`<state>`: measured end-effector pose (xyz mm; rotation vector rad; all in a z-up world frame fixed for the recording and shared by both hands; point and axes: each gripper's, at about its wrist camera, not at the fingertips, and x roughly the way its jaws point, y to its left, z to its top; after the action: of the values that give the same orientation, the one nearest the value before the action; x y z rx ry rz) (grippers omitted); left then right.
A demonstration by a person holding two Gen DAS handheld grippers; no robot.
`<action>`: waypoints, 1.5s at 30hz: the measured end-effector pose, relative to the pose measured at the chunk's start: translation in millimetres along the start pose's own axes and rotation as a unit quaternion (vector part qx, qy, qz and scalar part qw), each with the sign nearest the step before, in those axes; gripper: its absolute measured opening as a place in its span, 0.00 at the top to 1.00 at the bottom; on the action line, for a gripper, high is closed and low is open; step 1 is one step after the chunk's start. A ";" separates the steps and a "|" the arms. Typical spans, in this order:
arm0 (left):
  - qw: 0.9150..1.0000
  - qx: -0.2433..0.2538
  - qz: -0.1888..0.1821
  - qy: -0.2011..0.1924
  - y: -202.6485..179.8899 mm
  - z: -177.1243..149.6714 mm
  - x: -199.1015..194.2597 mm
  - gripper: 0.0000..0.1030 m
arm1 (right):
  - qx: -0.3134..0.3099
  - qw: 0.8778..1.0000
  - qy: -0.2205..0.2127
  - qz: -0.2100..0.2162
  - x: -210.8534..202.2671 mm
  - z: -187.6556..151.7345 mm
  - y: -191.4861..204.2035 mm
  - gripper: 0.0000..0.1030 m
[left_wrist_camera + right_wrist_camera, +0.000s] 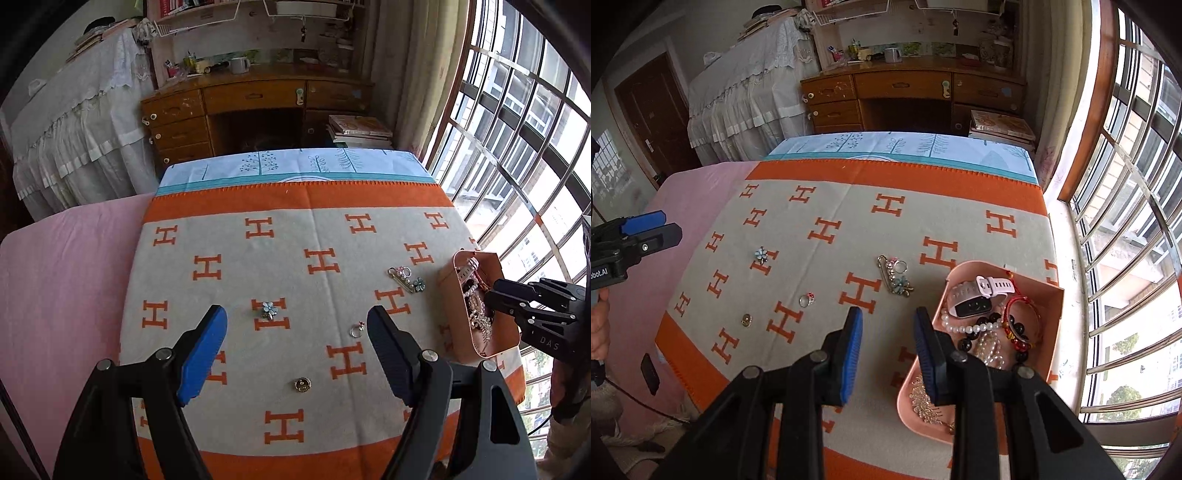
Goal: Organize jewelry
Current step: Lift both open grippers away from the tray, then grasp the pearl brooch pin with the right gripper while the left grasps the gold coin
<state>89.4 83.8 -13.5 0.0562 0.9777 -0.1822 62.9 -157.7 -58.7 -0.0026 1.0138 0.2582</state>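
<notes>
- while the left gripper hangs wide open over the blanket of orange "h" letters, its body reads "obot.ai"
- right gripper narrow, gripping nothing, "das" printed on it

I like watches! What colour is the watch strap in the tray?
White watch strap, clearest in the right wrist view.

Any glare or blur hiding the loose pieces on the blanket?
Left wrist view: window washed out bright, blanket evenly lit, ring and round brooch sharp. Right wrist view: same daylight, fisheye bends the edges, tray contents clear.
</notes>
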 end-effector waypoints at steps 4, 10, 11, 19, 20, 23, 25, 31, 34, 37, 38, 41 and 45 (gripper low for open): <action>1.000 -0.005 0.000 0.008 6.3 -1.4 8.7 0.26 | 0.004 1.000 0.013 0.017 10.1 10.9 2.5 0.72; 0.999 0.004 -0.005 0.033 6.7 -6.7 33.5 0.26 | 0.003 0.999 0.045 0.024 37.7 29.9 -0.7 0.72; 0.999 0.009 -0.007 0.040 5.2 -8.7 38.8 0.26 | 0.001 0.998 0.052 0.023 43.5 32.4 -0.3 0.72; 0.993 0.013 -0.032 0.116 4.1 -49.3 88.3 0.26 | -0.006 0.992 0.121 0.024 104.6 50.0 -4.1 0.80; 0.991 0.005 -0.036 0.127 5.9 -56.1 94.6 0.26 | -0.006 0.991 0.130 0.023 112.2 51.9 -6.0 0.81; 0.988 -0.018 -0.043 0.150 11.2 -74.0 109.7 0.26 | -0.006 0.989 0.149 0.014 131.3 55.6 -9.9 0.83; 0.986 -0.030 -0.041 0.156 13.4 -83.0 115.3 0.26 | -0.006 0.987 0.159 0.014 141.3 57.7 -11.3 0.84; 0.985 -0.046 -0.032 0.162 9.4 -94.7 122.7 0.26 | -0.022 0.982 0.189 0.005 164.4 59.8 -9.9 0.91; 0.985 -0.045 -0.025 0.167 6.1 -95.9 127.2 0.29 | -0.030 0.980 0.198 0.004 170.5 59.7 -7.3 0.92; 0.985 -0.043 -0.016 0.169 2.5 -97.2 131.6 0.30 | -0.040 0.978 0.203 0.005 173.9 59.3 -2.9 0.92; 0.985 -0.042 -0.012 0.168 0.7 -97.2 132.7 0.31 | -0.044 0.978 0.202 0.004 174.2 59.7 -1.1 0.92; 0.986 -0.035 -0.002 0.165 -4.4 -97.8 134.5 0.31 | -0.051 0.979 0.200 -0.001 174.2 59.7 1.5 0.92; 0.987 -0.024 0.005 0.162 -8.7 -97.9 134.4 0.32 | -0.054 0.978 0.201 0.009 172.2 55.6 4.2 0.93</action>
<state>80.9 70.7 -179.2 0.0461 1.3055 -0.1428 195.0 -110.3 -173.2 -0.1490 1.4006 0.3362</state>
